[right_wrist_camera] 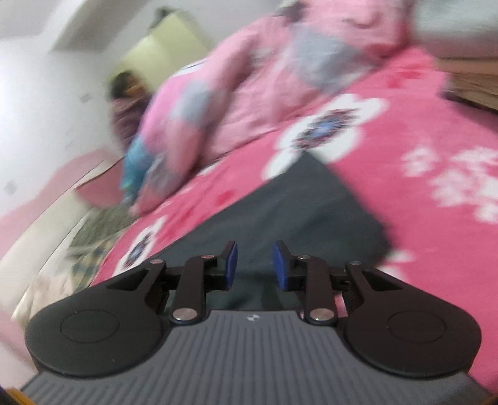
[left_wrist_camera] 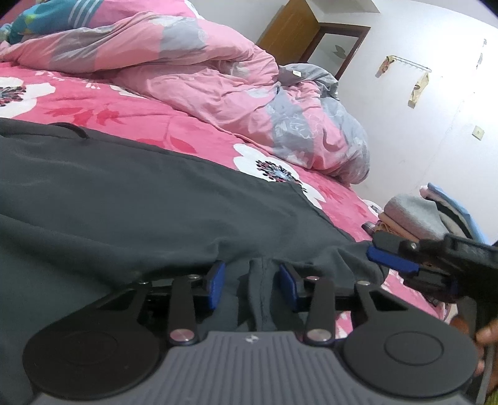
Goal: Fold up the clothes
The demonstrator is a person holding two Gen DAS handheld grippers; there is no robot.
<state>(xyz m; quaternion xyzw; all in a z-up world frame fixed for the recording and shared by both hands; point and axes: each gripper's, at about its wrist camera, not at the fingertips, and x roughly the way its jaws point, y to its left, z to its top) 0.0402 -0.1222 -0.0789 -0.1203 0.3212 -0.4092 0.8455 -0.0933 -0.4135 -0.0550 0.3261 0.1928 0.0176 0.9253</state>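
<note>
A dark grey garment (left_wrist_camera: 155,202) lies spread on the pink floral bed sheet (left_wrist_camera: 109,109). My left gripper (left_wrist_camera: 252,282) sits at the garment's near edge. Its blue pads (left_wrist_camera: 214,280) stand apart on either side of a raised fold of the fabric, with a gap showing on both sides. My right gripper (left_wrist_camera: 387,250) comes in from the right at the garment's bunched corner. In the blurred right wrist view its pads (right_wrist_camera: 232,264) stand a little apart over the grey garment (right_wrist_camera: 295,212), with no fabric seen pressed between them at the right gripper (right_wrist_camera: 255,266).
A crumpled pink and grey duvet (left_wrist_camera: 218,81) fills the far side of the bed. A stack of folded clothes (left_wrist_camera: 407,218) sits off the bed's right end by the white wall. A wooden cabinet (left_wrist_camera: 295,28) stands behind. A hand (left_wrist_camera: 485,330) holds the right gripper.
</note>
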